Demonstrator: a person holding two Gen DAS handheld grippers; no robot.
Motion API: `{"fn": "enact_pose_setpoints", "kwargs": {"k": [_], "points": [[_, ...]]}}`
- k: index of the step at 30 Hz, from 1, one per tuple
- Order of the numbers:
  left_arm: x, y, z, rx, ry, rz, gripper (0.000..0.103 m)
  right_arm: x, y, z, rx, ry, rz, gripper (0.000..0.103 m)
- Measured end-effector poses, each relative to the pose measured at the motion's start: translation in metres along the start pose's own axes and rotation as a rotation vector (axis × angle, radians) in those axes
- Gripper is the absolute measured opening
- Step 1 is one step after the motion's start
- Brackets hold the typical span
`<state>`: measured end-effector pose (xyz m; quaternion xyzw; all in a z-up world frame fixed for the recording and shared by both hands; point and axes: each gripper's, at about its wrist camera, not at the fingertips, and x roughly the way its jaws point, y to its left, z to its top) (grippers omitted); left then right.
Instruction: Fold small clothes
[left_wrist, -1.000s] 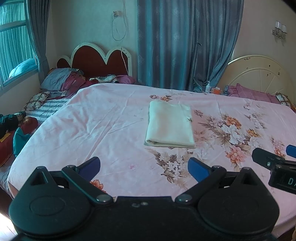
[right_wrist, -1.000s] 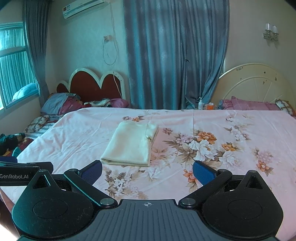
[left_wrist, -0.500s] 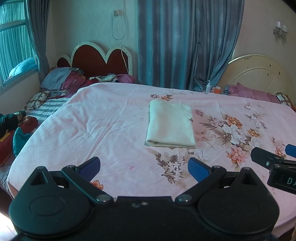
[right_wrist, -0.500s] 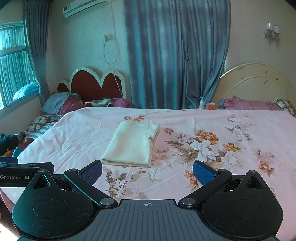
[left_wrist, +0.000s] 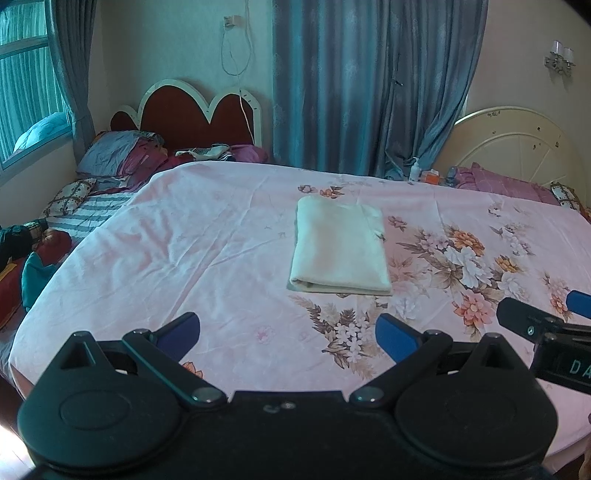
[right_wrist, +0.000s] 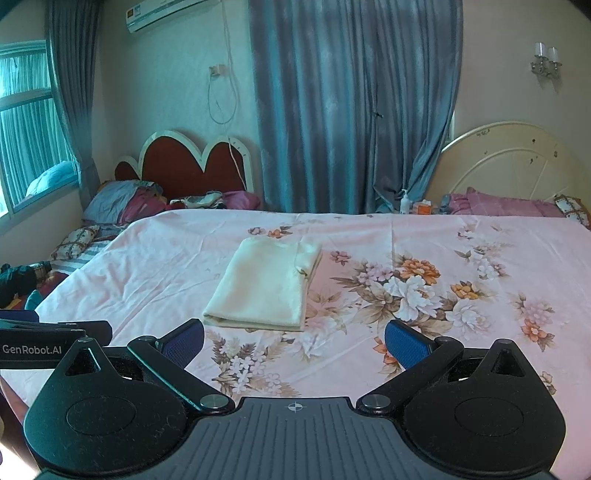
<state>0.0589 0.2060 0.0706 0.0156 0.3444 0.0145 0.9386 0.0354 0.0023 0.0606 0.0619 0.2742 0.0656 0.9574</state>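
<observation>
A cream garment (left_wrist: 340, 245) lies folded into a neat rectangle on the pink floral bedsheet (left_wrist: 207, 258). It also shows in the right wrist view (right_wrist: 264, 284). My left gripper (left_wrist: 288, 334) is open and empty, held above the bed's near edge, well short of the garment. My right gripper (right_wrist: 295, 341) is open and empty, just in front of the garment's near edge. The right gripper's body shows at the right edge of the left wrist view (left_wrist: 546, 325). The left gripper's body shows at the left edge of the right wrist view (right_wrist: 51, 334).
A red scalloped headboard (left_wrist: 192, 116) with pillows and piled clothes (left_wrist: 125, 157) stands at the back left. A cream round headboard (left_wrist: 513, 147), bottles (left_wrist: 415, 170) and blue curtains (left_wrist: 369, 85) line the back. Clothes lie on the floor (left_wrist: 22, 254) at left.
Both grippers have drifted slightly, so the views shift a little. The folded garment has not moved and both grippers stay open.
</observation>
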Motion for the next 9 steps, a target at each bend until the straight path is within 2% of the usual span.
{"fn": "enact_pose_setpoints", "kwargs": {"k": [6, 9], "points": [[0.012, 0.0, 0.0, -0.007, -0.08, -0.028, 0.097, 0.012, -0.004, -0.002, 0.005, 0.019, -0.017, 0.103], [0.027, -0.002, 0.008, 0.0, -0.058, -0.025, 0.103, 0.022, -0.01, -0.004, 0.017, 0.038, -0.038, 0.103]]}}
